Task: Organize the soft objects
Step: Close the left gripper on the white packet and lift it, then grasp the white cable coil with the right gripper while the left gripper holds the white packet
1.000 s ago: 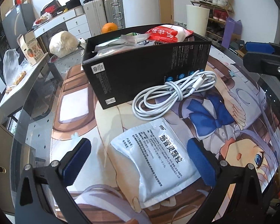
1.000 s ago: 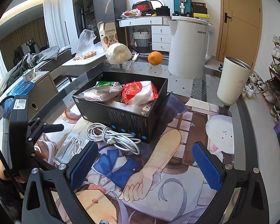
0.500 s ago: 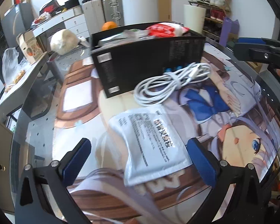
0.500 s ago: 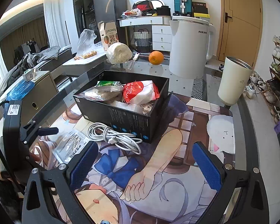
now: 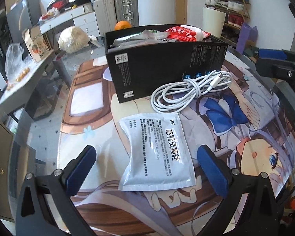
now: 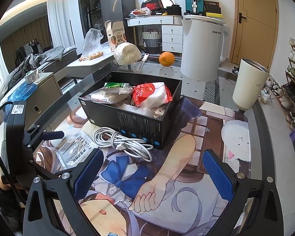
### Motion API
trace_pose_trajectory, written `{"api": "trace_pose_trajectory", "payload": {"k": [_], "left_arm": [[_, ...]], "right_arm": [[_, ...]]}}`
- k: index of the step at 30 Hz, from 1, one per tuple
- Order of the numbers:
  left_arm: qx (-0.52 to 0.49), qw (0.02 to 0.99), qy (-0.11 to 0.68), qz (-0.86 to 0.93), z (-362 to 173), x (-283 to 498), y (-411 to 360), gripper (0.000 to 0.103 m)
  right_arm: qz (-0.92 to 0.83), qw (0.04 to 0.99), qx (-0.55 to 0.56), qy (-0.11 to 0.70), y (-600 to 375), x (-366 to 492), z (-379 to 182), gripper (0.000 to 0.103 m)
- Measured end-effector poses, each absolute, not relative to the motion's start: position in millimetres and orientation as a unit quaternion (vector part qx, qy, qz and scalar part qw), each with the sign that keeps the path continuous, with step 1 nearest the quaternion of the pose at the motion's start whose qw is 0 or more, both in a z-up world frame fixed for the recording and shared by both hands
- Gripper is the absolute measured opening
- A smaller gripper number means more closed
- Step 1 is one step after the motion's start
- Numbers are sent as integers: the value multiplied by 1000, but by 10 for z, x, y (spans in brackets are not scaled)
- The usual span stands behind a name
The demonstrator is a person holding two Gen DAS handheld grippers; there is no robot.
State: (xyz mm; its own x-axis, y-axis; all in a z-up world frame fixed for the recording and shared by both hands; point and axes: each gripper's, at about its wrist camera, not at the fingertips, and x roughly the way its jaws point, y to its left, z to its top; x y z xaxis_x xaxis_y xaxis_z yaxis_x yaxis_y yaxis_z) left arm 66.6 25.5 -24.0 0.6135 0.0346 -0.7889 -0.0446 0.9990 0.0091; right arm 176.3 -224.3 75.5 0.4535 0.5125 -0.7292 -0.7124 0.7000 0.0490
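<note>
A white medicine pouch (image 5: 157,149) with black print lies flat on the illustrated mat, just ahead of and between the blue pads of my open left gripper (image 5: 146,165). The same pouch (image 6: 75,149) shows left of my open right gripper (image 6: 151,173), which hovers over the mat with nothing between its fingers. A coiled white cable (image 5: 190,91) (image 6: 123,141) rests against the front of the black box (image 5: 165,70) (image 6: 147,125). That box holds a red and white bag (image 6: 151,96), a green packet (image 6: 118,85) and clear bags.
The round glass table (image 6: 222,86) carries an orange (image 6: 166,59), a white kettle (image 6: 202,47), a wrapped pale bundle (image 6: 126,54) and a cream cup (image 6: 249,84). A lower side table (image 5: 19,82) stands to the left. A shoe rack (image 5: 228,4) lines the far right.
My left gripper has drawn back and shifted, so the pouch now sits centred ahead of its pads rather than under the right pad. The right gripper has barely moved.
</note>
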Motion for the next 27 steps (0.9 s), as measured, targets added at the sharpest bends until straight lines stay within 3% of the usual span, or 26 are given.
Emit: {"api": "trace_pose_trajectory", "payload": {"k": [3, 6, 8, 16, 27], "left_arm": [[-11, 901, 433, 14, -223, 657, 274, 90], [-1, 907, 421, -6, -204, 634, 214, 70], [6, 910, 414, -19, -194, 614, 172, 51], [17, 915, 401, -34, -178, 568, 127, 37], [-14, 927, 374, -26, -82, 504, 264, 36]], "right_arm": [[363, 842, -133, 376, -2240, 1763, 755, 102], [364, 842, -133, 376, -2240, 1763, 756, 102], [364, 842, -133, 376, -2242, 1767, 755, 102], [363, 841, -133, 379, -2229, 1765, 728, 102], [366, 838, -129, 383, -2216, 1766, 698, 102]]}}
